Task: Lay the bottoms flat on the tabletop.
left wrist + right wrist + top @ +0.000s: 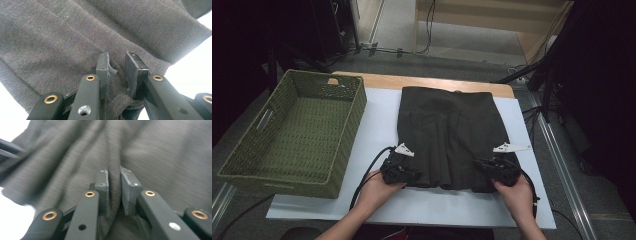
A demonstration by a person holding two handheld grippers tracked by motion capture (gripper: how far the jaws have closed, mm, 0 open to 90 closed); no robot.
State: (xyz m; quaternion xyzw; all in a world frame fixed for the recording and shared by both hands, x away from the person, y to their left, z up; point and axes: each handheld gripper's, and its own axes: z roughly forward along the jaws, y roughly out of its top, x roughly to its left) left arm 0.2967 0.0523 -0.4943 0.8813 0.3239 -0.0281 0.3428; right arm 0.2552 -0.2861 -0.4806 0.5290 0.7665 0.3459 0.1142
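A dark pleated skirt (447, 130) lies flat on the white sheet (377, 115), waistband far, hem near. My left gripper (412, 175) sits at the hem's near left corner and my right gripper (479, 165) at its near right corner, each held by a hand. In the left gripper view the jaws (117, 67) stand close together, with a bunched fold of the skirt (75, 32) between the pads. In the right gripper view the gripper (115, 185) pinches a raised ridge of the skirt (162, 157), and the image is blurred.
A green woven basket (347, 145) with nothing in it stands on the left, its right wall close to the skirt. The wooden table edge (382, 80) shows behind the sheet. Stands and cables crowd the floor at the back and right.
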